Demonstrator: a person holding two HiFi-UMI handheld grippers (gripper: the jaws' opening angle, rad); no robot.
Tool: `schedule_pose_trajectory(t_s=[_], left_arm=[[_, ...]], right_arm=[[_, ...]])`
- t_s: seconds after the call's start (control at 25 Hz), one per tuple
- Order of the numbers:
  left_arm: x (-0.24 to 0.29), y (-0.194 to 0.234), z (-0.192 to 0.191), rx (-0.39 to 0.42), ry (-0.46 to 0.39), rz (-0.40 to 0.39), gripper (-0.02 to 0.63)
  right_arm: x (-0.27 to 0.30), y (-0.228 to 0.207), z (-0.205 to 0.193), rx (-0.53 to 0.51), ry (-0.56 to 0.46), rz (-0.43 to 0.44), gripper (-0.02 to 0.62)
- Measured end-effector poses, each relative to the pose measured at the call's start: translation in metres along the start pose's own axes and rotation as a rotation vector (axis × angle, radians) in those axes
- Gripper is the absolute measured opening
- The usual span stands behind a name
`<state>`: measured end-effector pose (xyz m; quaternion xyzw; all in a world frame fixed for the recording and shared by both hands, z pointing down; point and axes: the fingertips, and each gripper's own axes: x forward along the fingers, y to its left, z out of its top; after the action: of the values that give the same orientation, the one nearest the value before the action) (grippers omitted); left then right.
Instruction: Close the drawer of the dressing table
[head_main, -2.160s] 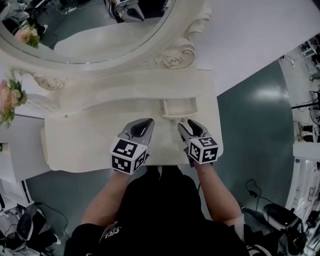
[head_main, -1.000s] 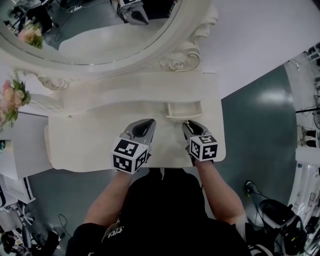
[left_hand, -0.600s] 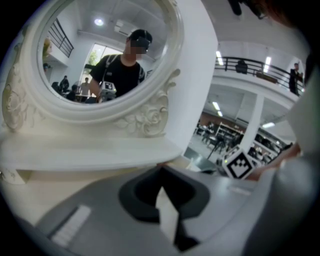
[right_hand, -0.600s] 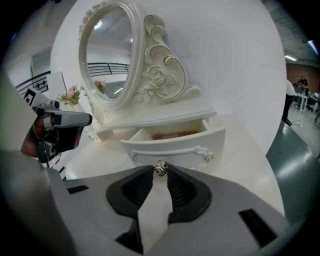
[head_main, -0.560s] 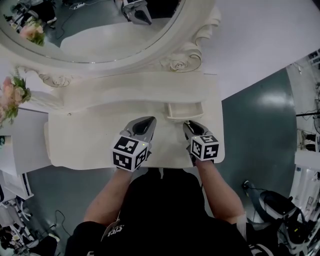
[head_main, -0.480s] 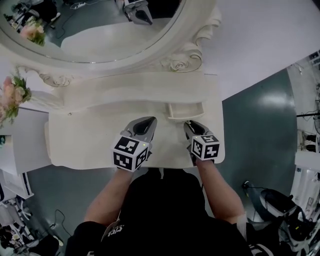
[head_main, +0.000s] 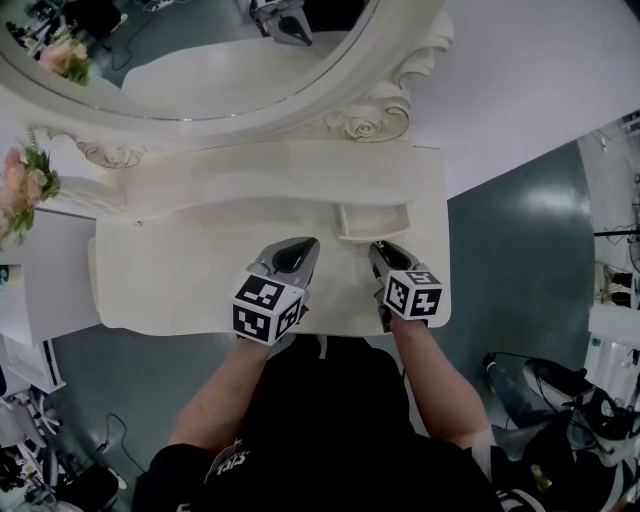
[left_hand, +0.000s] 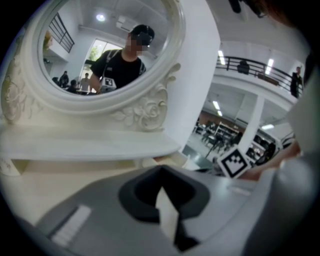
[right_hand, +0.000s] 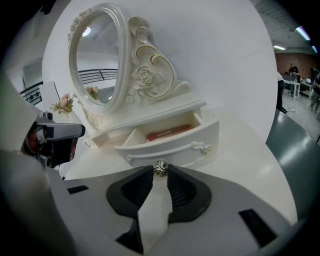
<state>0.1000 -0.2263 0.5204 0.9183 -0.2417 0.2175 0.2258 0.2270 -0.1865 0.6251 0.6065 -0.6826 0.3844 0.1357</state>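
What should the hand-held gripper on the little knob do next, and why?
Probably push the right hand-held gripper straight in toward the mirror, so the drawer slides shut. Its jaws are closed on the drawer's knob, and the drawer stands pulled out, with a red thing showing inside.

The left gripper (head_main: 299, 245) and right gripper (head_main: 381, 248) are shelled in grey (black-and-white marker cubes (head_main: 268, 308) fitted); a black short-sleeved shirt (head_main: 330, 430) is worn.
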Motion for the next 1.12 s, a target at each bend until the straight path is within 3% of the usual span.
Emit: schedule_pose_trajectory(t_s=[0.28,0.64,0.96,1.12], left_arm=[[0.011,-0.004,-0.010,-0.008,0.006,-0.036,0.011],[0.030,-0.001,-0.032,0.040,0.061,-0.061,0.015],[0.040,-0.003,-0.035,0.060,0.082,-0.078,0.021],[0.040,-0.003,-0.036,0.052,0.078,-0.086,0.022]], right_arm=[[0.001,0.011,-0.007,0.048,-0.001,0.017,0.083],[-0.001,0.021,-0.010,0.119,-0.010,0.040,0.083],[0.000,0.016,-0.010,0.077,-0.023,0.019,0.083],[-0.001,0.017,-0.008,-0.003,-0.011,0.003,0.087]])
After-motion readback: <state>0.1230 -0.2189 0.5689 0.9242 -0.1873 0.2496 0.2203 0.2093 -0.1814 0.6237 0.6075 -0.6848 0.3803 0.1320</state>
